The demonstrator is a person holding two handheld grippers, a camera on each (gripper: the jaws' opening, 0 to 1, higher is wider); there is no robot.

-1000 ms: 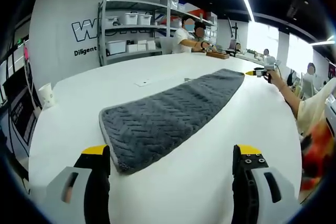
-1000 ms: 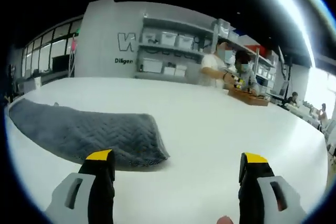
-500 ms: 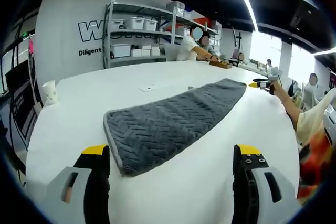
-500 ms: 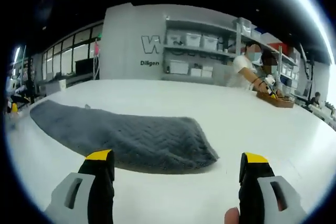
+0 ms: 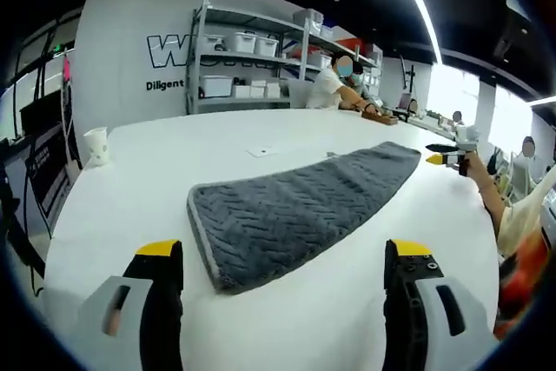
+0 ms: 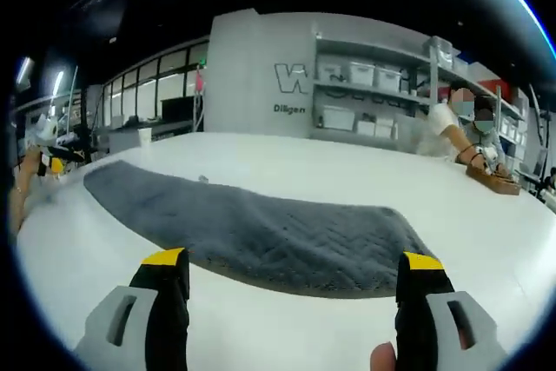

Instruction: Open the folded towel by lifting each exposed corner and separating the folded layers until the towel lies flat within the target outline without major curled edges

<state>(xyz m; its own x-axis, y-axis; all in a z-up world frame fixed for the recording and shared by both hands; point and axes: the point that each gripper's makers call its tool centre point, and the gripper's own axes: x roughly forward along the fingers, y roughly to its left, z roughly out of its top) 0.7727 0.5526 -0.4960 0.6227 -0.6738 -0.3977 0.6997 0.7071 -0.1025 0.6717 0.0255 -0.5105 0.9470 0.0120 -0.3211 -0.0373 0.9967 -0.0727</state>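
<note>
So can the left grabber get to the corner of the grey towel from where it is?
Probably yes. The left gripper is open, and the near corner of the grey towel lies just ahead between its jaws on the bare white table, with nothing lying between them.

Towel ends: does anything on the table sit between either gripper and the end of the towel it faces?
Nothing visible does. Bare white table lies between the open left gripper and the grey towel. The open right gripper faces the towel's other end just as freely.
</note>
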